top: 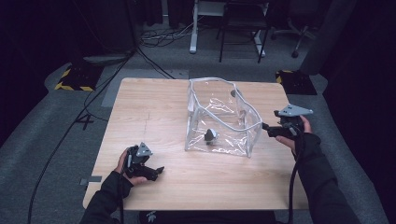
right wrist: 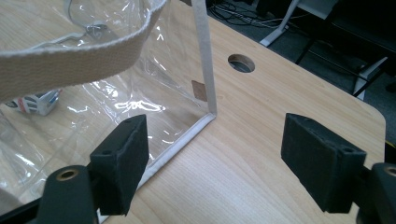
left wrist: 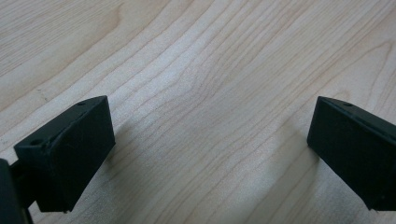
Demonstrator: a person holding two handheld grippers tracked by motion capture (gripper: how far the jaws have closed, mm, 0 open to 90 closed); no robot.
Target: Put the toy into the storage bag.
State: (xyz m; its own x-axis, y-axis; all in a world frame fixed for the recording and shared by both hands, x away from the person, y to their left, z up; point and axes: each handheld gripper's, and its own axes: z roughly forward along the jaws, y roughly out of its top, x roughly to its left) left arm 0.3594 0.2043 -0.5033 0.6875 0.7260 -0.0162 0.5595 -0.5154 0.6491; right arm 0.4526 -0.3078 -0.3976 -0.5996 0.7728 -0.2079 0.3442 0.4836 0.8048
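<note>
Our right gripper (top: 267, 129) hangs just beside the right wall of the clear bag (top: 219, 116), jaws apart and empty, the bag's lower edge seam just ahead of them. We judge the grasp not yet made. The bag stands upright mid-surface (top: 154, 112) with a small dark item (top: 210, 136) inside. Our left gripper (top: 159, 171) rests well left of the bag, jaws apart over bare wood.

The small dark object (top: 211, 135) inside the clear bag (top: 219, 116) is too small to identify. In the right gripper view the bag's strap (right wrist: 70, 60) runs off the left edge — a white packet (right wrist: 35, 102) blurs behind plastic.
</note>
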